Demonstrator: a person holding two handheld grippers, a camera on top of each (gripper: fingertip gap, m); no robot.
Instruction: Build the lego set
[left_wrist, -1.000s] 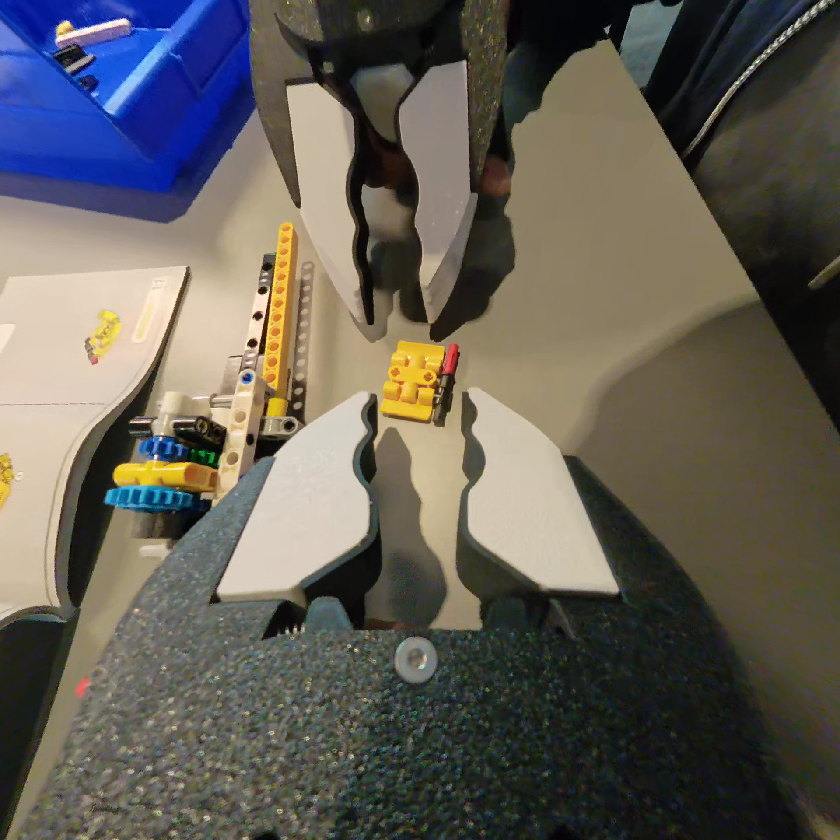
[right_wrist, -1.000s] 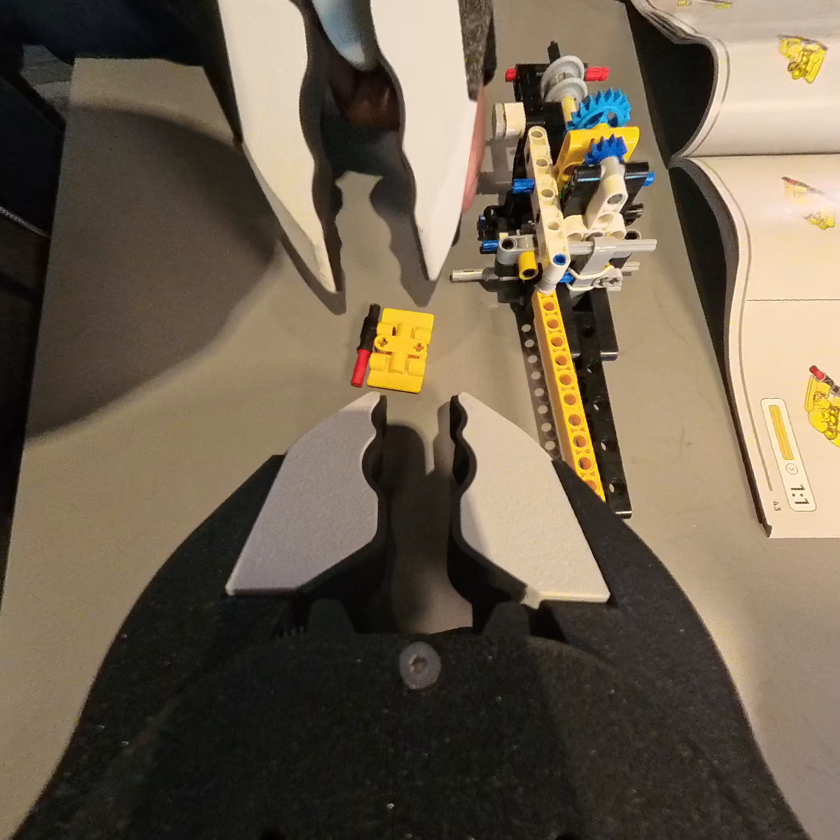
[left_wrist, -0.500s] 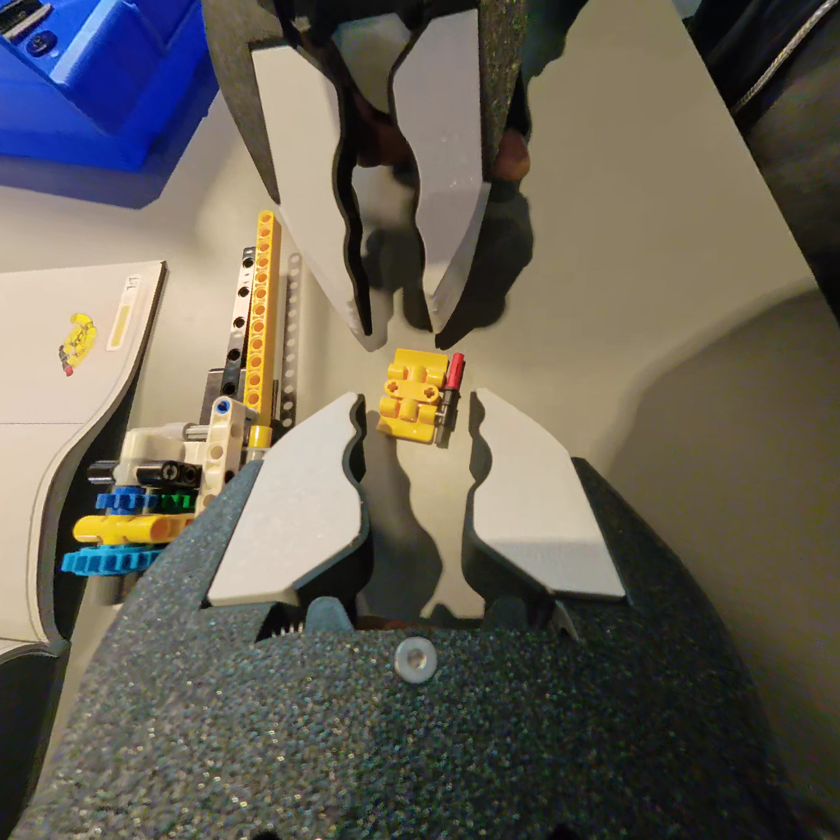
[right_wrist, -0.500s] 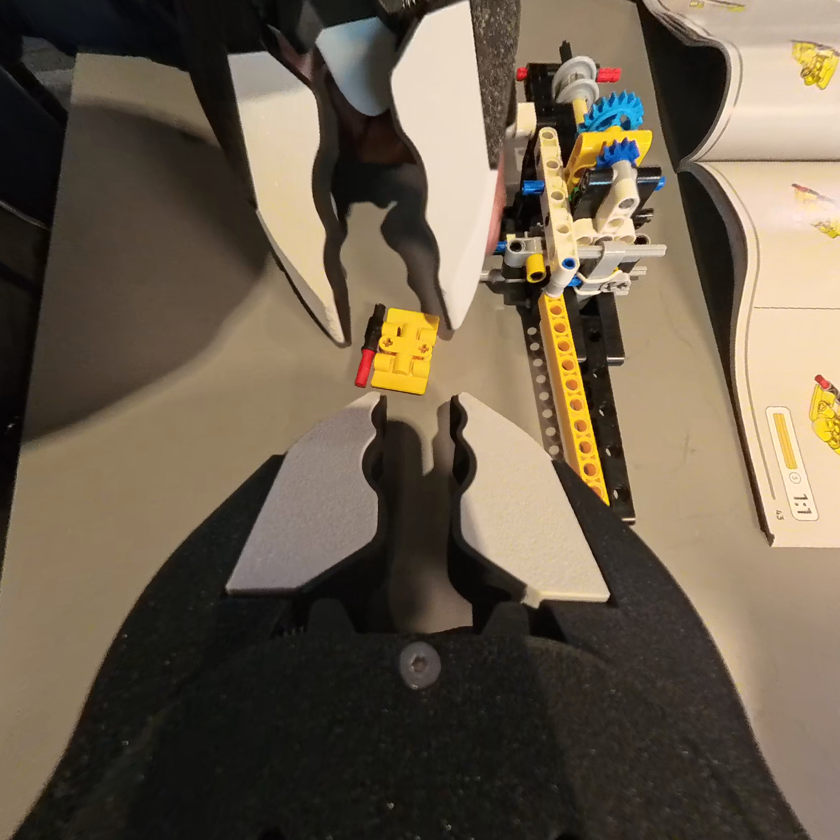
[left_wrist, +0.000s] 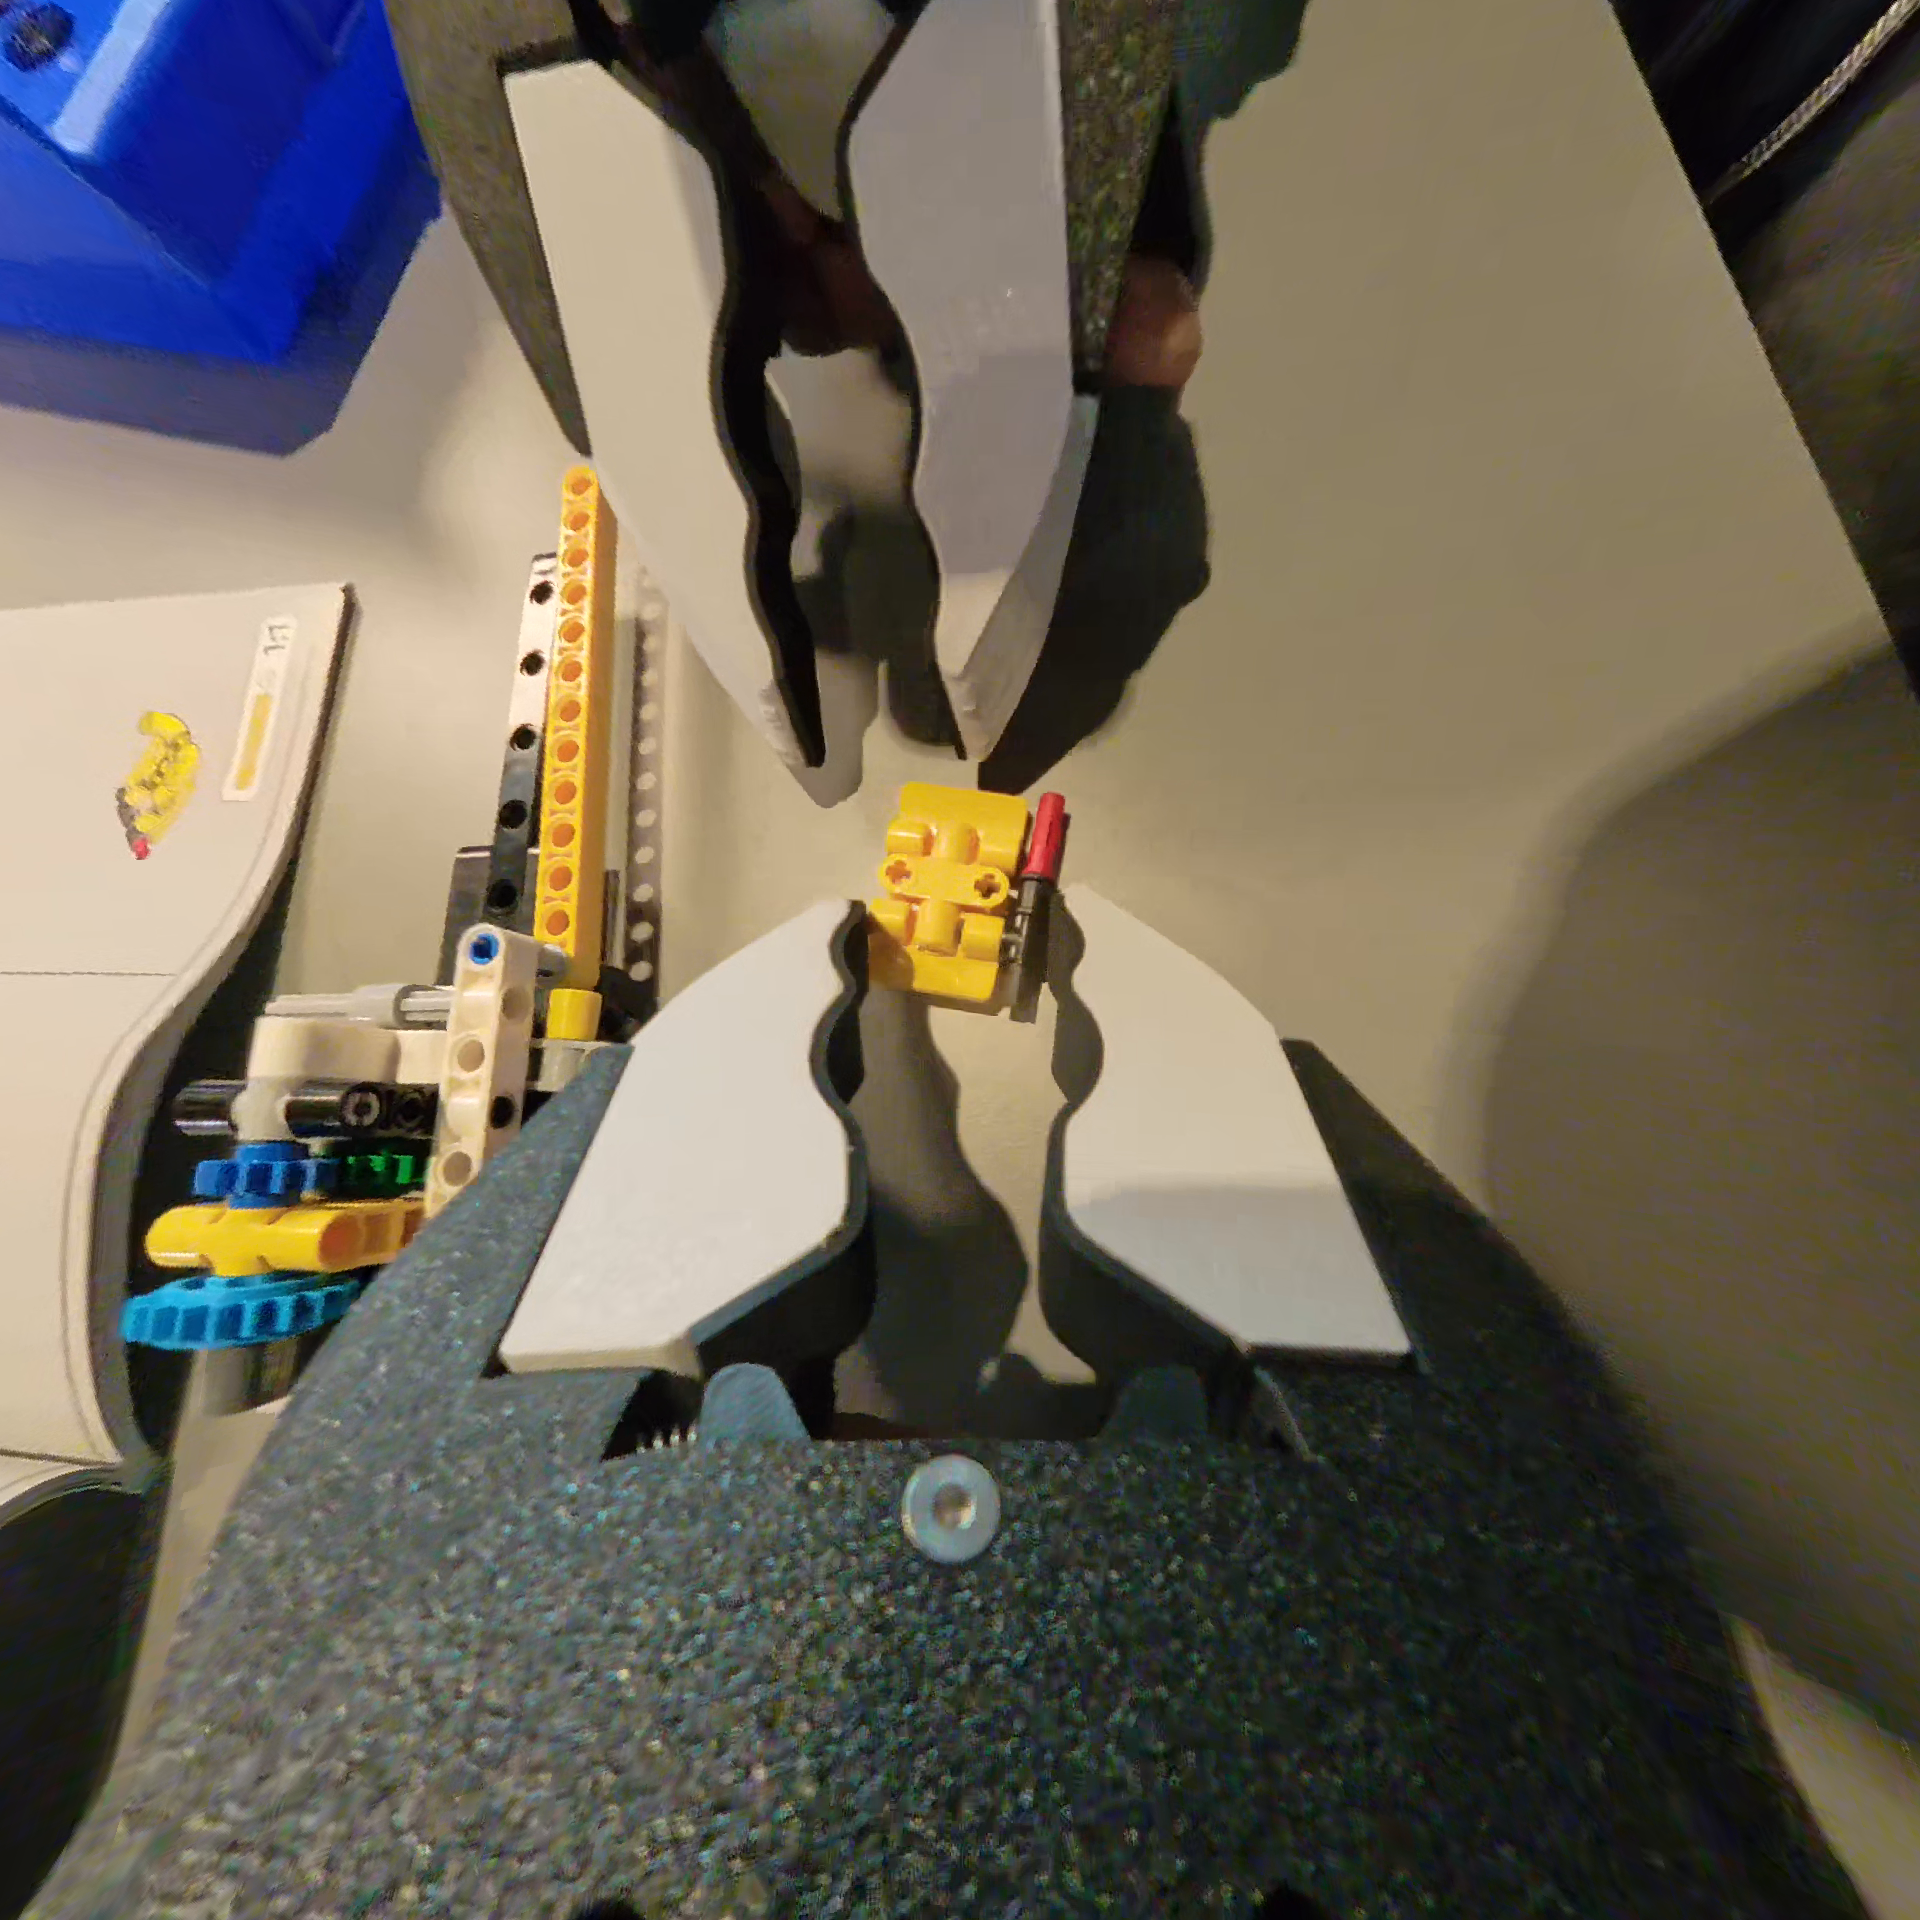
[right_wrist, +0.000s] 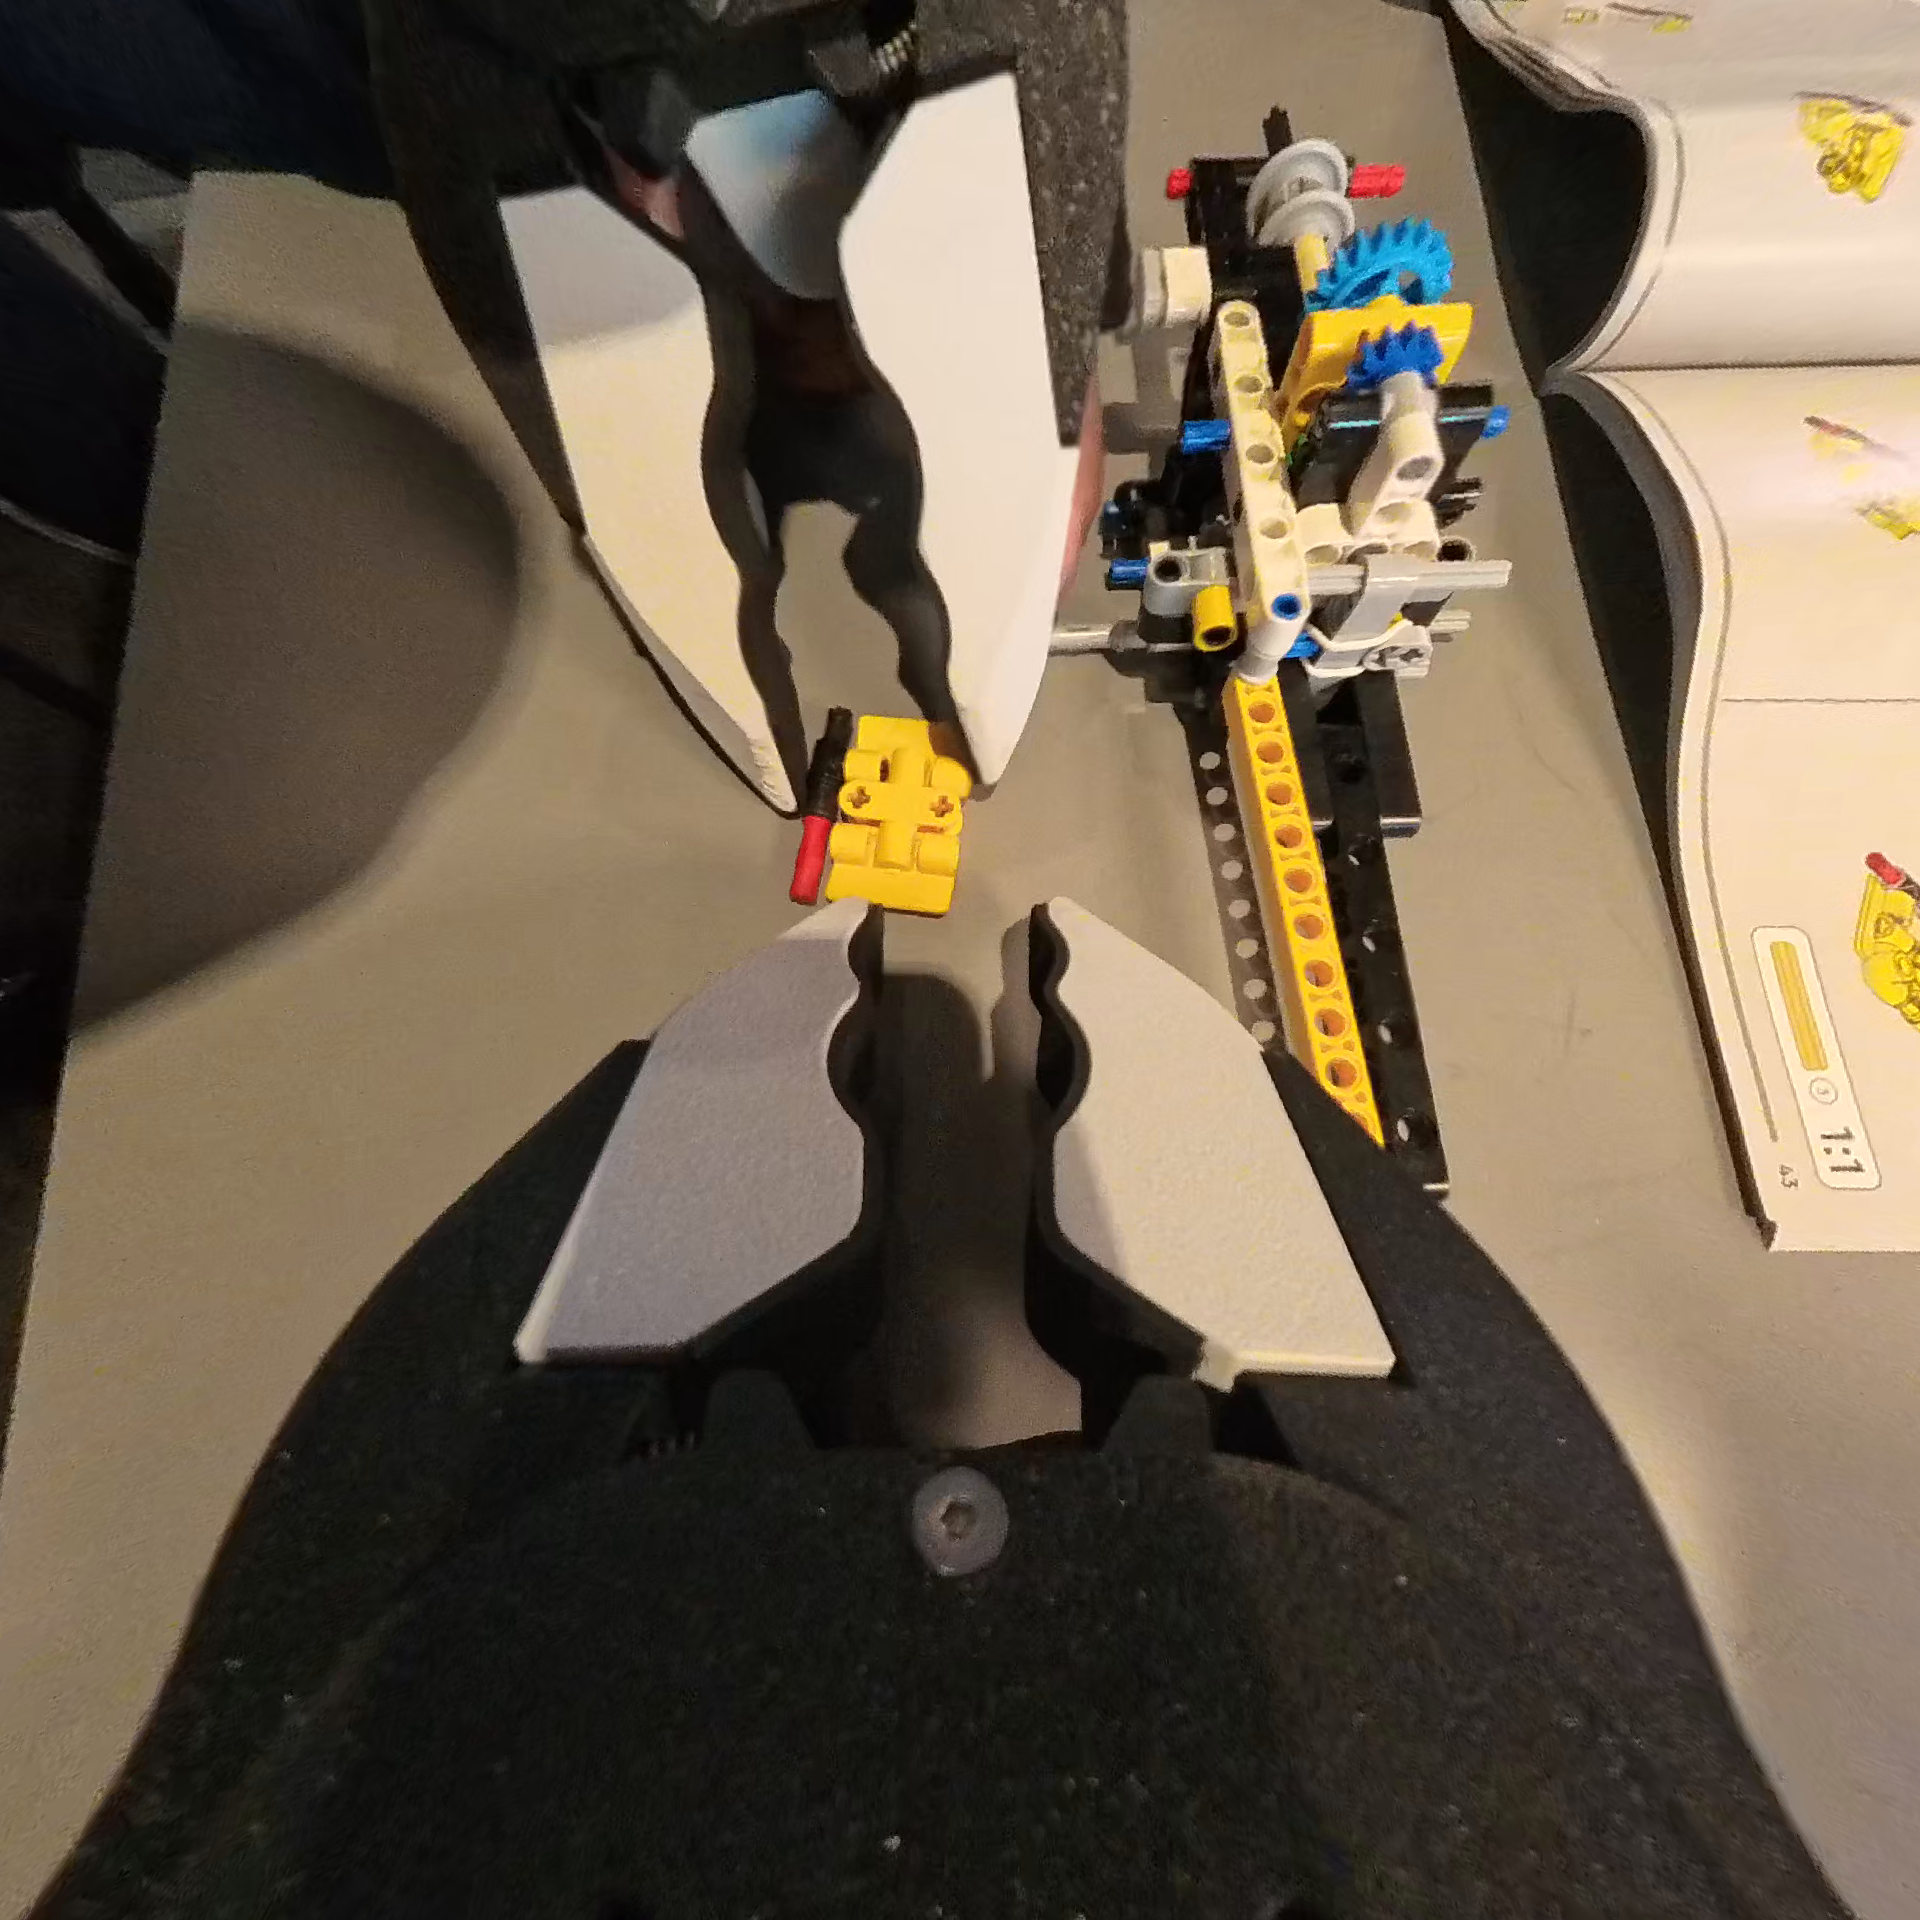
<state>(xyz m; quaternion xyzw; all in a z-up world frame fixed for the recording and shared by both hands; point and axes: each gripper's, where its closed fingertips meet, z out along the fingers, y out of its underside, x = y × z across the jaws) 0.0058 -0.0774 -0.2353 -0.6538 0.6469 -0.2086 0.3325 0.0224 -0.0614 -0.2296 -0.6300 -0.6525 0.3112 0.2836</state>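
A small yellow lego piece (left_wrist: 940, 862) with a red and black pin (left_wrist: 1042, 868) on its side lies on the grey table. My left gripper (left_wrist: 958, 909) is open, and its two fingertips straddle the piece's near end, close to or touching it. My right gripper (left_wrist: 883, 743) is open and empty, facing the left one just beyond the piece. In the right wrist view the piece (right_wrist: 894, 842) and its pin (right_wrist: 814, 847) lie just ahead of my right gripper (right_wrist: 951, 920), with the left gripper (right_wrist: 883, 792) around the far end.
The part-built lego model (left_wrist: 569, 727) with a long yellow beam, gears and black beams lies beside the piece; it also shows in the right wrist view (right_wrist: 1288, 862). An open instruction booklet (right_wrist: 1818, 883) lies past it. A blue bin (left_wrist: 156, 156) stands farther off. The table edge (left_wrist: 1766, 416) is close. Both grippers' tips are close together, under 4 cm apart.
Both grippers have moved in toward the yellow piece. My left gripper's fingertips now flank it and stand slightly closer together. The piece has not moved.
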